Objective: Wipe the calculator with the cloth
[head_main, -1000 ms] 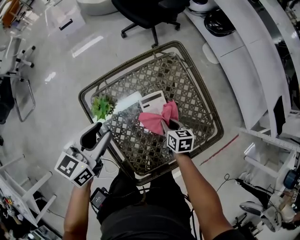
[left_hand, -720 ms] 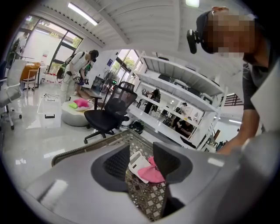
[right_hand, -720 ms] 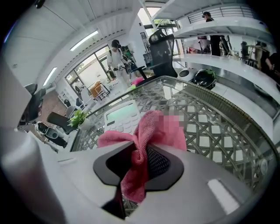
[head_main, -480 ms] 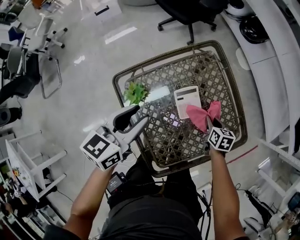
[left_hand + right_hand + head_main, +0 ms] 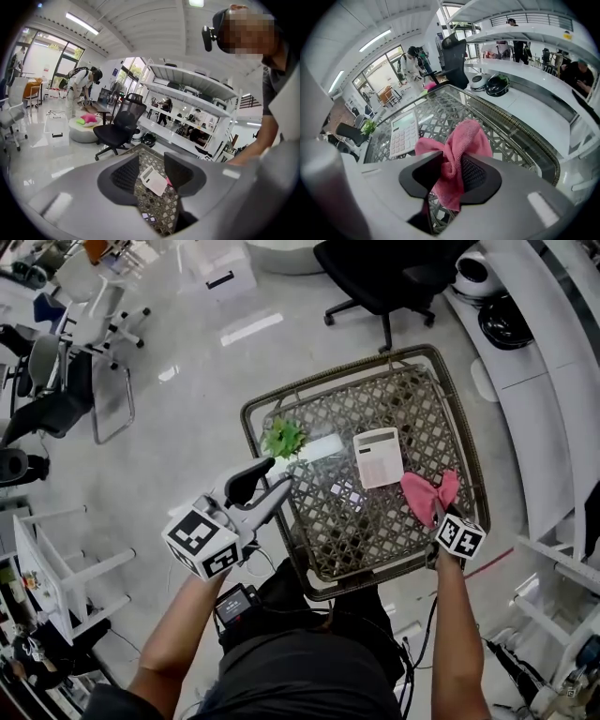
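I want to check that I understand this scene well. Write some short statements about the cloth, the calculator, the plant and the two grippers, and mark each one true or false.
1. The calculator lies on the woven table. True.
2. The pink cloth is between the tongs of the right gripper. True; those tongs are just opening.
3. The pink cloth covers the calculator. False: it is beside the calculator, not on it.
4. The left gripper holds the calculator. False: its tongs stand apart with nothing gripped.
5. The green plant stands between the calculator and the pink cloth. False: it stands on the calculator's other side, away from the cloth.
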`<state>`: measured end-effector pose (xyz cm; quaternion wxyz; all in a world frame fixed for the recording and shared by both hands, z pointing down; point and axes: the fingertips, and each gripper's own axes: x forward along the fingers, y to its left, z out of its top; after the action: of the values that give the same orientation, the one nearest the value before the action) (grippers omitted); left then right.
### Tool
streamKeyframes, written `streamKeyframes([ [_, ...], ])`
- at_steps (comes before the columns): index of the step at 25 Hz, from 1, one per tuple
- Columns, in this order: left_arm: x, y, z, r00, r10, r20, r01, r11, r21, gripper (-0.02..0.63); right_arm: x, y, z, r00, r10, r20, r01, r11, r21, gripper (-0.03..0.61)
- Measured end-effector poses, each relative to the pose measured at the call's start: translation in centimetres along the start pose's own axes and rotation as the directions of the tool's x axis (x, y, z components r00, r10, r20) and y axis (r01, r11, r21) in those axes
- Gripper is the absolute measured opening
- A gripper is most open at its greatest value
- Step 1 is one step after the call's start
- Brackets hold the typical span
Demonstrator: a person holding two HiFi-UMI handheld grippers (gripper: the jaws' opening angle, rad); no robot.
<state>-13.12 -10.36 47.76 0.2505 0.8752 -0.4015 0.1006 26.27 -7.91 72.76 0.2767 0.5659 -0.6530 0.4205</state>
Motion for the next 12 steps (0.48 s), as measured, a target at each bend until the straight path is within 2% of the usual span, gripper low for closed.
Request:
streamKeyframes([
  [6, -2.1, -0.2, 1.3, 1.000, 0.013, 0.020, -0.013, 1.000, 0.021, 0.196, -3.4, 0.0, 1.0, 0.999, 0.003, 0.040, -0.004, 1.000, 0.009, 0.146],
  [9, -3.0, -0.2, 2.1, 0.999, 0.020, 0.034, -0.021, 0.999, 0.034, 0.195, -6.1, -0.5, 2.8, 0.993, -0.023, 0.112, 0.020, 0.999, 0.026, 0.156],
  [12, -3.5, -0.2, 3.0, 0.999, 0.022, 0.049, -0.024, 0.998, 0.051, 0.195, -9.5, -0.5, 5.4, 0.974, -0.029, 0.223, 0.020, 0.999, 0.043, 0.156],
])
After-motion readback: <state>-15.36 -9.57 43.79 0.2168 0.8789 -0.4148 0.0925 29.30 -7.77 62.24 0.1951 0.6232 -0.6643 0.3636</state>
